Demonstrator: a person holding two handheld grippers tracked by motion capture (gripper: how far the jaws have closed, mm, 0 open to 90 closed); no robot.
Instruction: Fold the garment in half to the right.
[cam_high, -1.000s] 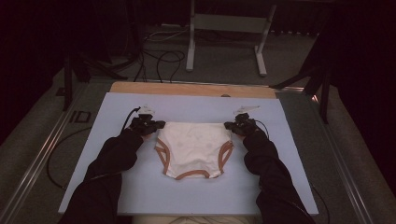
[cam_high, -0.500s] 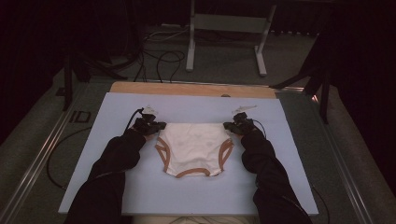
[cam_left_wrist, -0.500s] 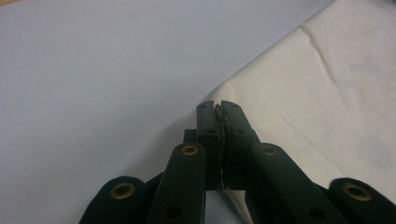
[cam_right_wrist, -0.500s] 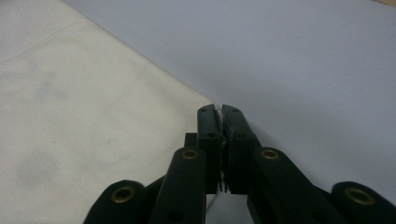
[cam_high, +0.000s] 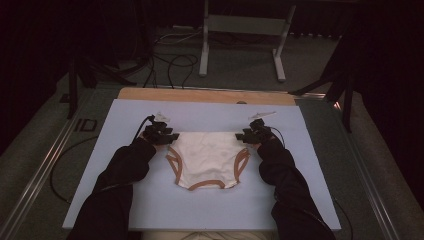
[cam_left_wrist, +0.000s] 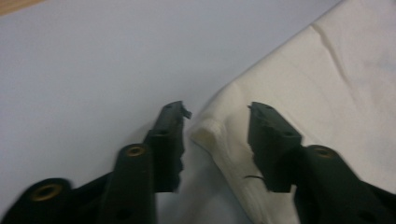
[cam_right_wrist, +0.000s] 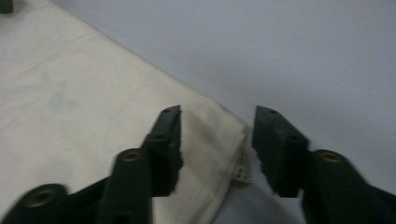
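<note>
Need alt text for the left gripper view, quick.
The left gripper, fingers just opened, straddles a corner of cream underwear without pressing it. The garment lies flat on a pale blue mat.

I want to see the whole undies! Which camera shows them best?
The high view: the undies lie flat on the mat, brown trim and all. The left gripper view shows one cream corner between open jaws; the right gripper view shows the other corner, with a small tag.
</note>
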